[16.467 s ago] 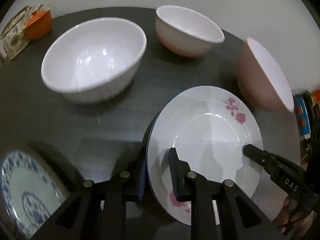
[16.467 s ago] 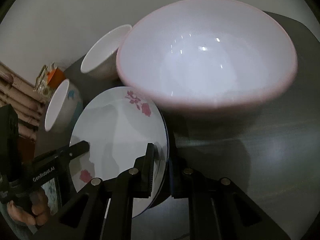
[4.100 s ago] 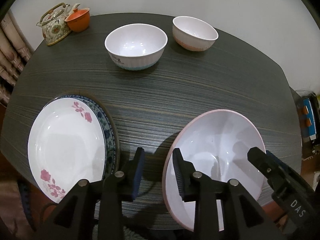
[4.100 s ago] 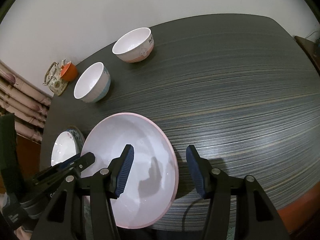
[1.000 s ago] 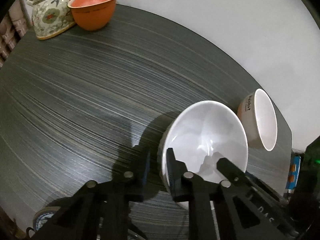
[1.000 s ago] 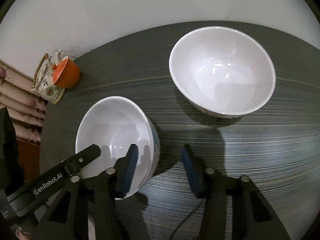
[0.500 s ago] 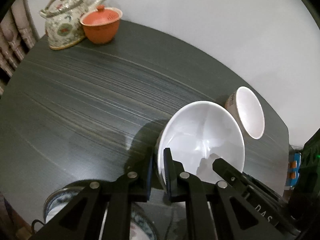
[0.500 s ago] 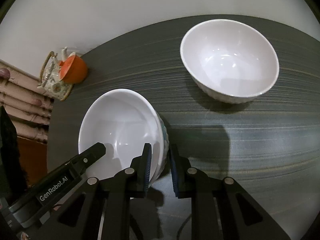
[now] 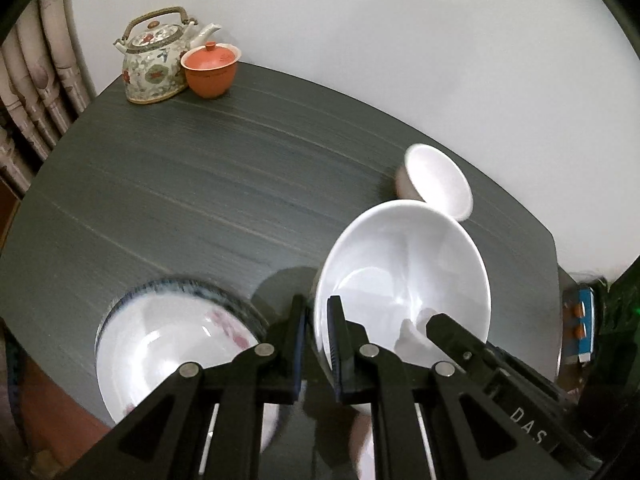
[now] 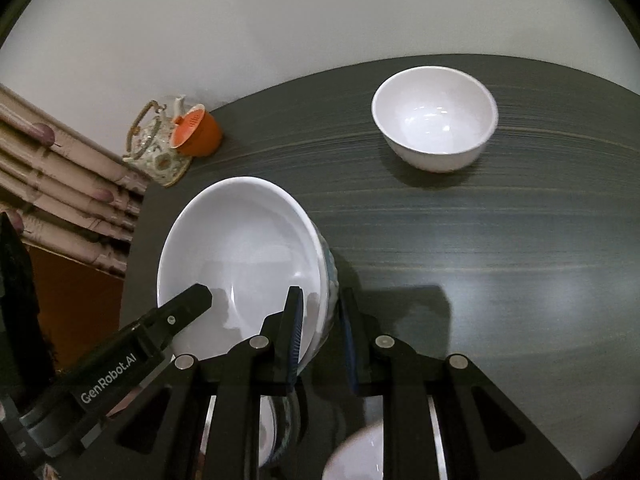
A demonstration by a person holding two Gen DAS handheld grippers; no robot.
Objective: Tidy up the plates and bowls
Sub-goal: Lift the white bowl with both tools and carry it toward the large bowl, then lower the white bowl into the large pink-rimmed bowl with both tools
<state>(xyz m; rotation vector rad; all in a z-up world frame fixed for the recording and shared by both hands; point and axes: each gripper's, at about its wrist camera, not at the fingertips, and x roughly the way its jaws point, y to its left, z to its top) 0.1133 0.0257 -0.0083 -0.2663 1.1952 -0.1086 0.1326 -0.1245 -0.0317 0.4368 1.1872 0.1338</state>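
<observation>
Grippers first: the left gripper (image 9: pixel 317 330) is clamped on the rim of a white bowl (image 9: pixel 404 272), one finger inside and one outside, and the right gripper (image 10: pixel 320 334) pinches the opposite side of that same bowl (image 10: pixel 240 264) in the same way, its jaws having just been closing onto the rim. The bowl hangs between the two, tilted, above the dark table (image 9: pixel 200 192). Just beside it in the left wrist view lies a stack of plates (image 9: pixel 168 344) (blurred; pink flowers on the top one, a blue-patterned rim beneath). Farther out, a smaller white bowl (image 10: pixel 434 116) stands alone on the table, well apart. At the far corner a flowered teapot (image 9: pixel 154 64) sits touching an orange lidded cup (image 9: pixel 210 68), with a pale wall (image 9: pixel 400 40) behind.
</observation>
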